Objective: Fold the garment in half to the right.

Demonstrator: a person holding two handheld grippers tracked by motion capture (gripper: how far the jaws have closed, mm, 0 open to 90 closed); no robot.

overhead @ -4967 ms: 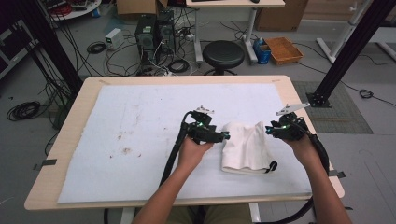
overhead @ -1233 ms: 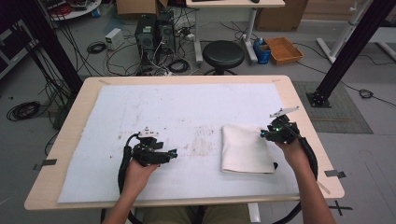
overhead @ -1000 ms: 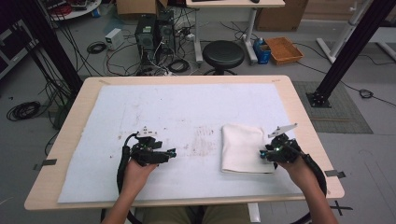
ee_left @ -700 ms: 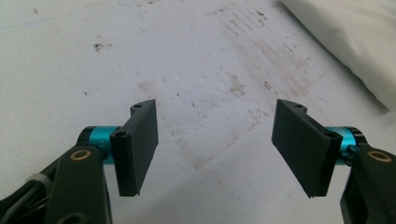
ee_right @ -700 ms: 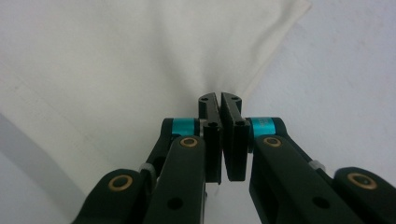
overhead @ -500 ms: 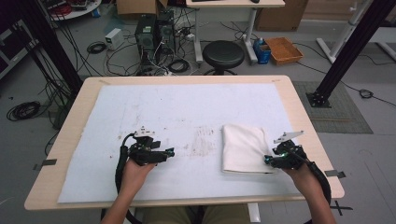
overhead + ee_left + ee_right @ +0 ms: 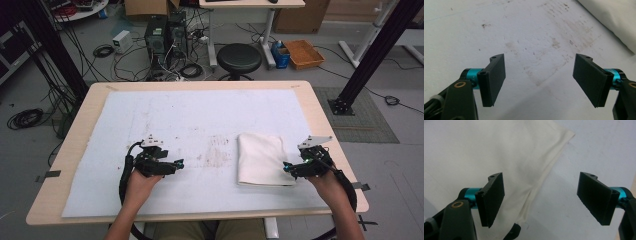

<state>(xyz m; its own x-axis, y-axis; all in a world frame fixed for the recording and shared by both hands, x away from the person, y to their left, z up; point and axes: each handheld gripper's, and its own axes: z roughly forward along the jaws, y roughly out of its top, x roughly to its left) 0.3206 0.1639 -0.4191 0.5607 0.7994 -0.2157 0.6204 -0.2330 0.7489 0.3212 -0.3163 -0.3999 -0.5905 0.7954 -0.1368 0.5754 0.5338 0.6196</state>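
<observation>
A folded white cloth [image 7: 262, 159] lies flat on the white mat [image 7: 200, 115], right of centre. My right gripper [image 7: 286, 167] sits at the cloth's near right corner and points left. Its jaws have just been opening and now stand wide, and in the right gripper view [image 7: 544, 202] the cloth's edge [image 7: 541, 182] runs beneath the gap, untouched by the pads. My left gripper [image 7: 177, 164] rests on the mat well left of the cloth. Its jaws have just been opening too, with nothing between them [image 7: 541, 82]. The cloth's corner [image 7: 614, 17] shows far ahead.
Brown stains [image 7: 217, 150] mark the mat between the grippers. A small black piece [image 7: 512, 232] sits at the cloth's near corner. The wooden table edge [image 7: 345, 145] runs close to my right hand. A stool [image 7: 239, 56] and computer boxes [image 7: 162, 35] stand beyond the table.
My right gripper has slid along the cloth's right side toward the near corner and its jaws have opened. The cloth, rumpled five seconds ago, lies flat. My left gripper barely moved.
</observation>
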